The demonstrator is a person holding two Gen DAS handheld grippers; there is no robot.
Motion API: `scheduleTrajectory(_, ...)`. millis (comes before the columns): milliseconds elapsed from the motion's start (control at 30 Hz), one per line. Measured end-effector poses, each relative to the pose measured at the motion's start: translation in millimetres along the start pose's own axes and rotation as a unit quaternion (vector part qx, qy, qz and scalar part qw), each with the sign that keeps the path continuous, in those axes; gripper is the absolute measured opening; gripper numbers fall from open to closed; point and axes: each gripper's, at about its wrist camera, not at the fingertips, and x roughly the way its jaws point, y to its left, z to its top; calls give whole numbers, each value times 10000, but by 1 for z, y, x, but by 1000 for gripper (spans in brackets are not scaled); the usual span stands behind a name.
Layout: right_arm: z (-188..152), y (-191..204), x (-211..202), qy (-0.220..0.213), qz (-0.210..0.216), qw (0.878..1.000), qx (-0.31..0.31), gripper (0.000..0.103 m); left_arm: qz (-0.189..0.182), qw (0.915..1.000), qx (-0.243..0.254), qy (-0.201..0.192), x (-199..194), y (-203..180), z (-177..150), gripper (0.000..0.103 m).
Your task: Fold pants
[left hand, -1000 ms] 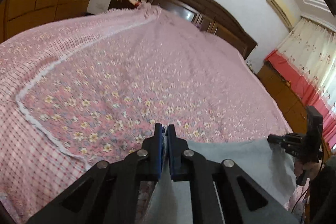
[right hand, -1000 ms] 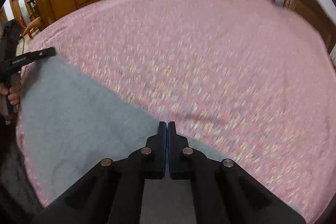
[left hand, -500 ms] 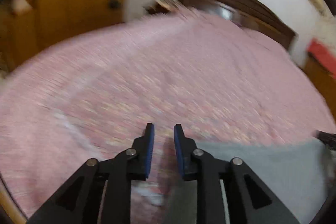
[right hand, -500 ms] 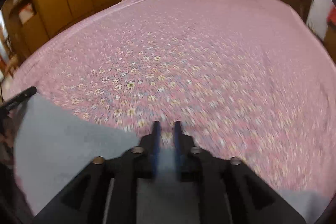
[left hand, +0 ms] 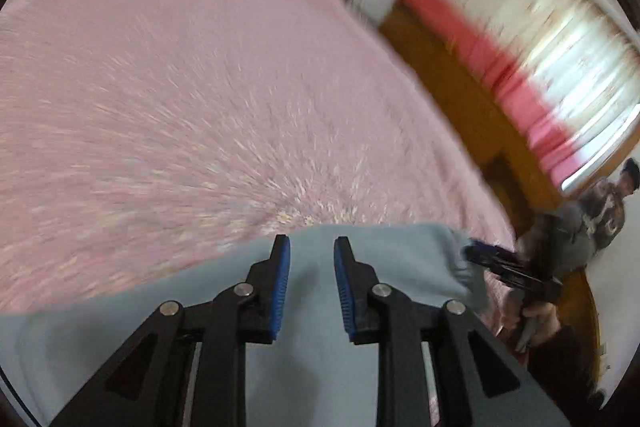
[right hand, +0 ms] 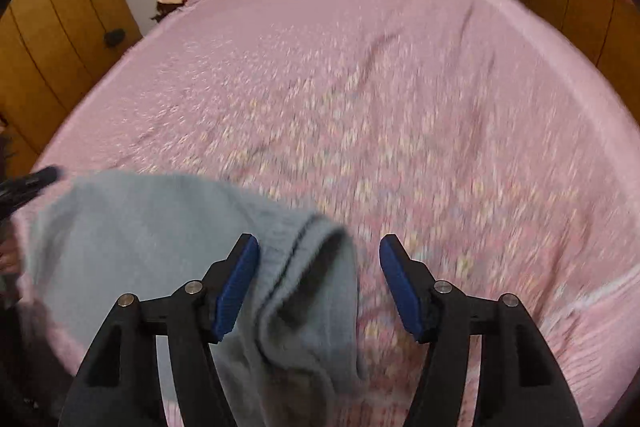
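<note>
Both claws are off the cloth. Our left gripper (left hand: 308, 247) stands with a moderate gap between its blue pads, nothing between them; grey pants (left hand: 372, 259) lie flat under it on the near edge of the pink floral bedspread (left hand: 200, 87). Our right gripper (right hand: 318, 247) is spread wide. The cuffed hem of the pants (right hand: 312, 259) sits in the gap, bunched, brushing the left pad at most, not pinched.

Why it sits this way, as we read it: the fabric was laid across the bed's near edge so both ends stay reachable, and both claws let go to reposition for the next fold.

Versus a second ago: both jaws were then shut on the top edge of the pants, holding it stretched between them. Half a second ago they were cracked open. Now they are clearly apart, right more than left. The edge that was straight has slumped near the right gripper, with the hem curling open. The left view has swung right, toward the curtain (left hand: 560, 67), and is heavily blurred.
</note>
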Motion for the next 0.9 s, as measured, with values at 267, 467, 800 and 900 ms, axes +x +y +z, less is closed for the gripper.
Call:
scheduleTrajectory(267,-36,10,-31,-193,516,9967,-600,63,551,9927,-269,1043,36,7,35,56)
scheduleTrajectory(467,-45,30,-15,-114,337,9945,-985,63,573,9873,-757,1275,38,50,43,45)
scheduleTrajectory(800,-47,25,1,-65,228,9961,-854,62,-434,9815,-1033,1550,67,26,50,8)
scheduleTrajectory(900,-45,25,2,-81,161,9956,-919,57,-851,9854,-1061,1020,48,34,57,2)
